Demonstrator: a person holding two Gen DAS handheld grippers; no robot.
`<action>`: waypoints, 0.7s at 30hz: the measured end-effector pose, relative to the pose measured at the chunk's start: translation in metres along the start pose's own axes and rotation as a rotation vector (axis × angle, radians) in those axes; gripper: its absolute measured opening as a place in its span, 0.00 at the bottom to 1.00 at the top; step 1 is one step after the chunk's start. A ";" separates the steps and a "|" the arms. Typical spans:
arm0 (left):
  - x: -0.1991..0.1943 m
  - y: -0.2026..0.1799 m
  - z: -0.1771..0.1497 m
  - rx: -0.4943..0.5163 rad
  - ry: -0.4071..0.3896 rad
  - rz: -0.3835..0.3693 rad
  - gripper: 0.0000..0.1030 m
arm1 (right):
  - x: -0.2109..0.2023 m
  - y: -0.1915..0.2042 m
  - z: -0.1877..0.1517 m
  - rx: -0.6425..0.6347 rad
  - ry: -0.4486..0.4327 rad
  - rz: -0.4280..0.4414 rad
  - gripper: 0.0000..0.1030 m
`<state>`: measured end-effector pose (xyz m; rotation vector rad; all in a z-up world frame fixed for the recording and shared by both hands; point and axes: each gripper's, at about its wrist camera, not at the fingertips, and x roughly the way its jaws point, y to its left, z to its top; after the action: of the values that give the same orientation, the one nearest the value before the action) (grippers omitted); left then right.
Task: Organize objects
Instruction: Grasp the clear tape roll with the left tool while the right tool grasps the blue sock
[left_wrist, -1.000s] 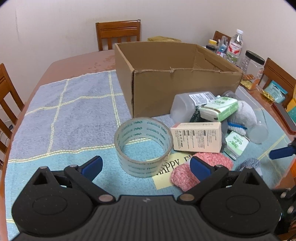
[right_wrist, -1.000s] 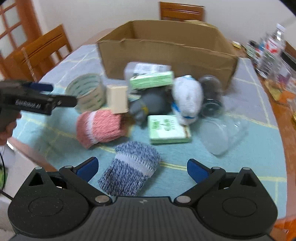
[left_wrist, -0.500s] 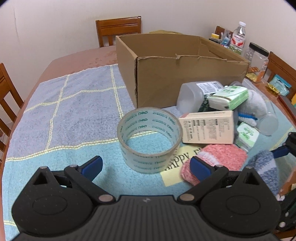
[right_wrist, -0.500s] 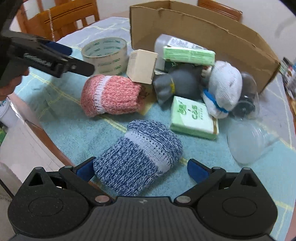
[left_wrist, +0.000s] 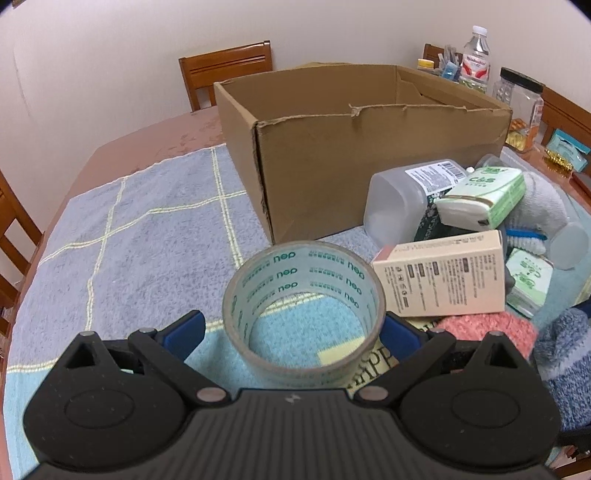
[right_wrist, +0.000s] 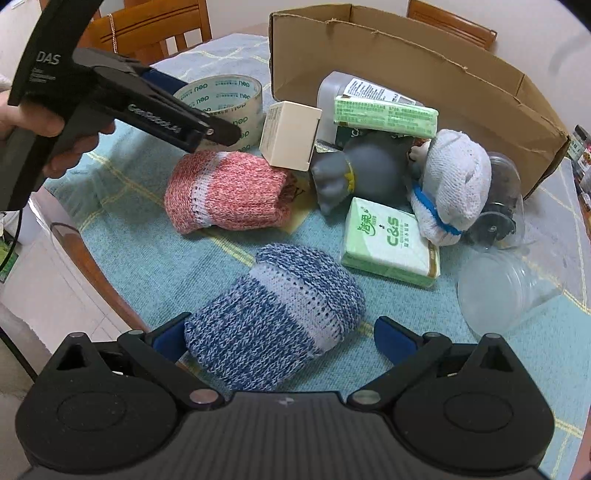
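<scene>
Open right claw (right_wrist: 279, 338) apparently straddles blue sock (right_wrist: 275, 325).

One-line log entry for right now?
left hand-held gripper: open, straddling tape roll | right hand-held gripper: open, straddling blue sock | cardboard box: empty

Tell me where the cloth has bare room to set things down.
Free: the wide stretch of cloth left of the cardboard box and tape roll. Crowded: in front of the box, from the cream carton to the clear cup. The box looks empty from here.
</scene>
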<state>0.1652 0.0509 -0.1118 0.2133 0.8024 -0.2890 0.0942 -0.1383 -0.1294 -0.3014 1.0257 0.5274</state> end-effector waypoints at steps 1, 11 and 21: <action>0.002 0.000 0.000 0.000 0.001 -0.002 0.96 | 0.000 0.000 0.001 -0.004 0.004 0.003 1.00; 0.007 -0.003 0.003 0.007 0.004 -0.010 0.94 | -0.006 0.003 0.004 -0.058 0.011 0.031 0.90; 0.004 0.001 0.006 -0.003 0.012 -0.052 0.82 | -0.015 0.005 0.005 -0.062 0.021 0.028 0.82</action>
<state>0.1722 0.0492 -0.1111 0.1922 0.8206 -0.3355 0.0885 -0.1358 -0.1141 -0.3482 1.0362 0.5828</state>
